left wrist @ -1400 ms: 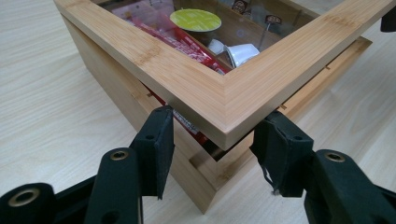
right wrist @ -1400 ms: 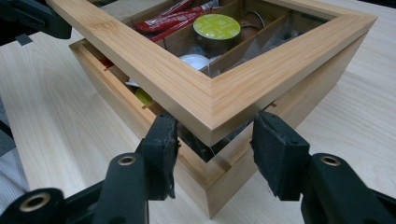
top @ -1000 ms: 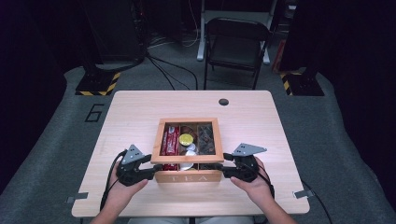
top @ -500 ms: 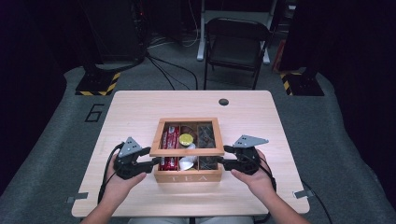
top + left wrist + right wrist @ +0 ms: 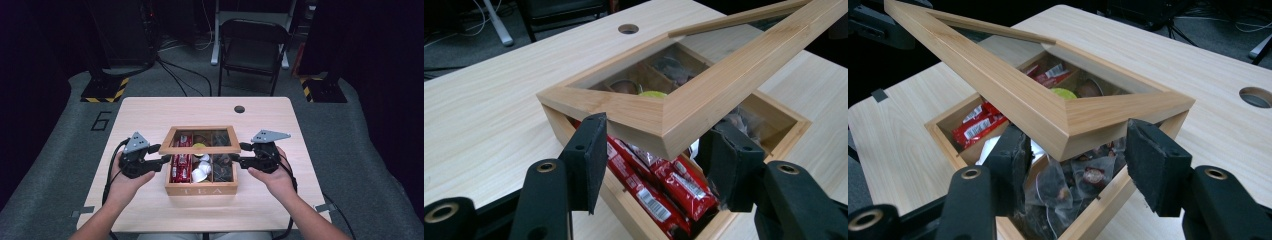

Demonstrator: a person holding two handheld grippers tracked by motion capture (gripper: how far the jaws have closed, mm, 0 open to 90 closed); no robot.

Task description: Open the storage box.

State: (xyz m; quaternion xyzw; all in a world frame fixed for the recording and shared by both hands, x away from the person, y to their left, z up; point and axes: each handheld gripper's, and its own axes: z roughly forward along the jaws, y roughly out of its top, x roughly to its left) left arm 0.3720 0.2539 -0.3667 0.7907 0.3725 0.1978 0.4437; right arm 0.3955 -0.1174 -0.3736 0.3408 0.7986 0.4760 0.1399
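Observation:
A wooden tea box (image 5: 201, 190) marked TEA stands mid-table. Its glass-paned lid (image 5: 200, 149) is hinged at the far side and tilted up at the front. My left gripper (image 5: 161, 154) is open at the lid's front left corner, which lies between its jaws (image 5: 659, 155). My right gripper (image 5: 237, 153) is open at the front right corner in the same way (image 5: 1075, 160). Inside lie red packets (image 5: 659, 185), white packets (image 5: 200, 172) and clear tea bags (image 5: 1068, 187).
The wooden table (image 5: 150, 115) has a round cable hole (image 5: 239, 109) near its far edge. A folding chair (image 5: 252, 45) stands beyond it, and cables cross the grey floor. A hand holds each gripper from the near side.
The lid, flat on the box a second ago, has come up at the front. Both grippers moved from the box's front corners up and back to the lid's corners.

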